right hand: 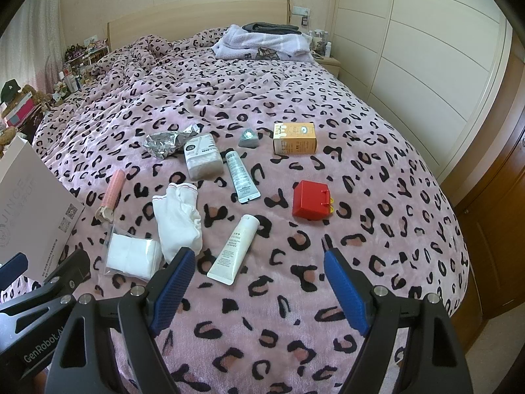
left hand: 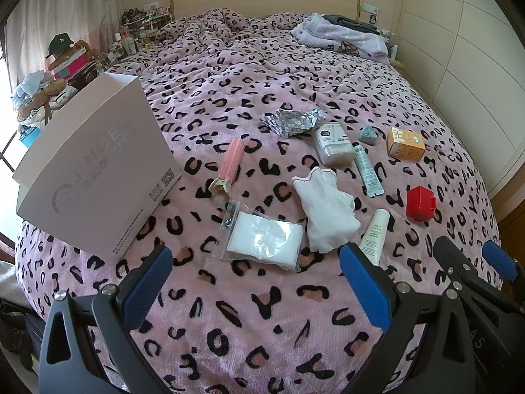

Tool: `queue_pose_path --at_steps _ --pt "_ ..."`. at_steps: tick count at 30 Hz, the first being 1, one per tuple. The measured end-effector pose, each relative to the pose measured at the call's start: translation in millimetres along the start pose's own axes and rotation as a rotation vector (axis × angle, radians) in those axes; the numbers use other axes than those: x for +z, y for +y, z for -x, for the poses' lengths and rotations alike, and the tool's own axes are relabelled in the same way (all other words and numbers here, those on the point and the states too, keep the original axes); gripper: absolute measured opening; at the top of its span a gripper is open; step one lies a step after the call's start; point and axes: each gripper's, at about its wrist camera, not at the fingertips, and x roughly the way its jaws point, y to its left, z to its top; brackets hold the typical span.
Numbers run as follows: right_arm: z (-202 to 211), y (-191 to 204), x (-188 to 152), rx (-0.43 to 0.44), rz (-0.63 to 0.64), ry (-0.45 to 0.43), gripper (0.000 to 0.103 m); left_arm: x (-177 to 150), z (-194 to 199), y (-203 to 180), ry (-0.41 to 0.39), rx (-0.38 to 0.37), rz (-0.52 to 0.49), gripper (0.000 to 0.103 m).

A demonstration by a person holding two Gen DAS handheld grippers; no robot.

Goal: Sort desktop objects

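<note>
Small items lie scattered on a pink leopard-print blanket (left hand: 262, 312). A clear bag of white pads (left hand: 262, 239) and a white sock (left hand: 325, 210) lie just beyond my left gripper (left hand: 256, 279), which is open and empty. A white tube (right hand: 234, 248) lies just ahead of my right gripper (right hand: 259, 269), also open and empty. Farther off are a red box (right hand: 310, 201), an orange carton (right hand: 295, 138), a grey tube (right hand: 241, 175), a jar (right hand: 201, 157), crumpled foil (right hand: 167, 142) and a pink roller (right hand: 113, 190). A large pale pink box (left hand: 95, 170) stands open at the left.
Folded towels (right hand: 262, 44) lie near the headboard. Wardrobe doors (right hand: 426, 65) line the right side. Cluttered shelves, boxes and soft toys (left hand: 62, 65) crowd the left of the bed. The other gripper (left hand: 472, 269) shows at the lower right of the left wrist view.
</note>
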Motion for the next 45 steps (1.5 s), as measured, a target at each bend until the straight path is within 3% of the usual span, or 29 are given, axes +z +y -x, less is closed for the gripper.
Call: queue_pose_path --at_steps 45 --pt "-1.9 -0.3 -2.4 0.001 0.001 0.008 0.083 -1.1 -1.6 -0.1 0.002 0.008 -0.004 0.103"
